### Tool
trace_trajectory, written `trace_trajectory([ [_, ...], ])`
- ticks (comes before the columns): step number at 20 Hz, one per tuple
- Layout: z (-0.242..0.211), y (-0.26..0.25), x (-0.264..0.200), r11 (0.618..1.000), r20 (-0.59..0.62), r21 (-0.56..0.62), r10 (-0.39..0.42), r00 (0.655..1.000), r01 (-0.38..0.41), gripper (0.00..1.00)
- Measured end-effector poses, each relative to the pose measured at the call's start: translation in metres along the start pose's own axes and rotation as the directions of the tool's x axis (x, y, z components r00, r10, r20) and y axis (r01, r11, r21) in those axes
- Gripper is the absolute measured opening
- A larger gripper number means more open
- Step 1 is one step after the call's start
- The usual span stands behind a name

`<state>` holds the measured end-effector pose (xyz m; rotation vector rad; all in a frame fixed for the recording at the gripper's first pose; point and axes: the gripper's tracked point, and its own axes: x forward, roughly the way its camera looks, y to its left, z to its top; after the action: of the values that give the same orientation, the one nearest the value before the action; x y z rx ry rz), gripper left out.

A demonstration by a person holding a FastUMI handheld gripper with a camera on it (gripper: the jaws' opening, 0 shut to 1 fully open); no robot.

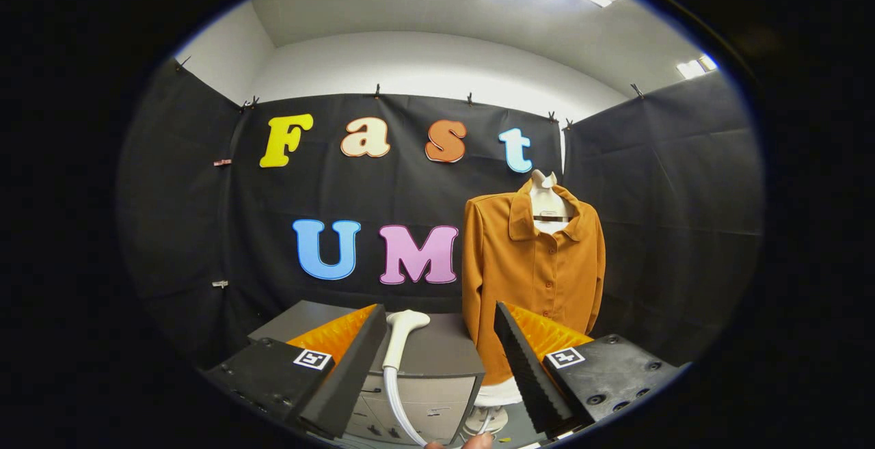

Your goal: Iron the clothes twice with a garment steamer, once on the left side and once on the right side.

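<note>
Jaws spread wide, gripper empty; steamer rests on the cabinet between them. Step: fetching it. Next: close on its handle, then reach the shirt.

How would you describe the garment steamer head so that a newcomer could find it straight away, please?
Start at the grey cabinet beside the orange shirt. The steamer head stands on its top, between the open tongs. It is the pale curved wand trailing a white hose.

An orange-brown shirt, a white steamer, a grey cabinet.
</note>
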<state>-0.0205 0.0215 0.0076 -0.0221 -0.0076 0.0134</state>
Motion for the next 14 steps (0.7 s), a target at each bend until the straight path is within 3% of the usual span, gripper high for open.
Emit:
trace_trajectory([
  [9, -0.028, 0.030, 0.033, 0.999, -0.093, 0.028, 0.032, 0.995, -0.029, 0.97],
  [14, -0.091, 0.050, 0.088, 0.998, -0.288, 0.021, 0.060, 0.956, -0.056, 0.98],
])
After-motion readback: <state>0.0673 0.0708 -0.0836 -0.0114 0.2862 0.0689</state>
